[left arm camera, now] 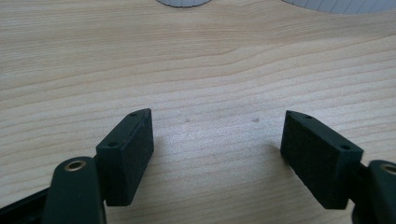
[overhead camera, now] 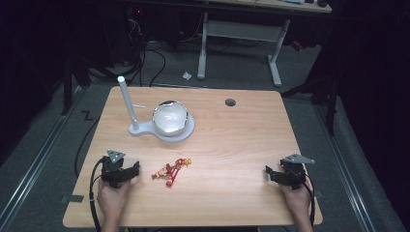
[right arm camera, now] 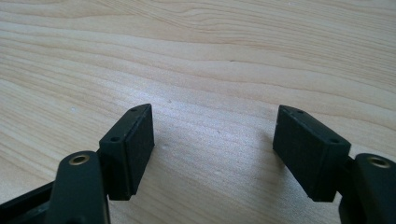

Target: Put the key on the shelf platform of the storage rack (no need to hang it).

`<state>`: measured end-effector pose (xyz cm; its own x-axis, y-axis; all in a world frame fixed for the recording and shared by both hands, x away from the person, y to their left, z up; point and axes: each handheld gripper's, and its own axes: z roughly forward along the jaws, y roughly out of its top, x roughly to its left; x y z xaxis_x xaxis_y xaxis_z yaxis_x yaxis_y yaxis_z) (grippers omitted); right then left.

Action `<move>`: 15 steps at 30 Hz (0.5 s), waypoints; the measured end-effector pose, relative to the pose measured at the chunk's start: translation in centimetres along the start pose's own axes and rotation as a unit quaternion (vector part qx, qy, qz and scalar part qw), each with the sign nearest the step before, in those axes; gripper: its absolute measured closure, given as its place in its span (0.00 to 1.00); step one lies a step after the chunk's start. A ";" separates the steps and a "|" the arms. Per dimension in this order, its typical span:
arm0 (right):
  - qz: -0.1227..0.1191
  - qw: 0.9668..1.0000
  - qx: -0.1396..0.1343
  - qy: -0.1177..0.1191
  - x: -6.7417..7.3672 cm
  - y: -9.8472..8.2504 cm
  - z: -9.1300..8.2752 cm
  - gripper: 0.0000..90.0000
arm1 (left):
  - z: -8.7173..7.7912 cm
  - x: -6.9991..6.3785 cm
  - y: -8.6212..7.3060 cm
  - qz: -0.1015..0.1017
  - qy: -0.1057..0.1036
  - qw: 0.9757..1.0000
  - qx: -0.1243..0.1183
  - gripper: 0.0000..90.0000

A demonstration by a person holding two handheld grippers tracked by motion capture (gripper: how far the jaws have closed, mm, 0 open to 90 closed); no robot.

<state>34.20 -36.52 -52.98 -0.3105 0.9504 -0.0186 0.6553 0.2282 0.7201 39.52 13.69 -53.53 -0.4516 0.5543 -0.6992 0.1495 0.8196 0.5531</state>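
Note:
A few small red and gold wrapped sweets (overhead camera: 171, 171) lie on the wooden table (overhead camera: 232, 140) near its front middle. Behind them a shiny bowl (overhead camera: 169, 117) sits on a white base (overhead camera: 186, 134) with an upright white post (overhead camera: 127, 104). My left gripper (overhead camera: 126, 170) rests at the front left, a short way left of the sweets. Its jaws stand open over bare wood (left arm camera: 217, 140). My right gripper (overhead camera: 276, 176) rests at the front right, far from the sweets, also open with nothing between its pads (right arm camera: 215, 142).
A round cable hole (overhead camera: 230, 102) sits in the table's far right part. The white base's edge (left arm camera: 182, 3) shows at the top of the left gripper view. Beyond the table stand a white desk frame (overhead camera: 239, 36) and cables on a dark floor.

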 end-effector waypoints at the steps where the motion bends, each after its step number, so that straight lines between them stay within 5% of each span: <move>1: 0.000 1.000 0.000 0.000 0.0 0.0 0.0 0.32 | 0.0 0.0 0.0 0.000 0.000 1.000 0.000 0.29; 11: 0.000 1.000 0.001 0.000 0.0 0.0 0.0 0.32 | 0.0 0.3 0.4 0.008 -0.014 1.000 0.015 0.24; 15: 0.000 1.000 0.001 0.001 0.0 0.0 0.0 0.32 | -0.1 -0.1 0.2 -0.012 0.000 1.000 0.010 0.23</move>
<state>34.19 -36.50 -52.98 -0.3116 0.9501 -0.0179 0.6564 0.2288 0.7189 39.52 13.81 -53.36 -0.4553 0.5341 -0.7123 0.1565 0.8356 0.5265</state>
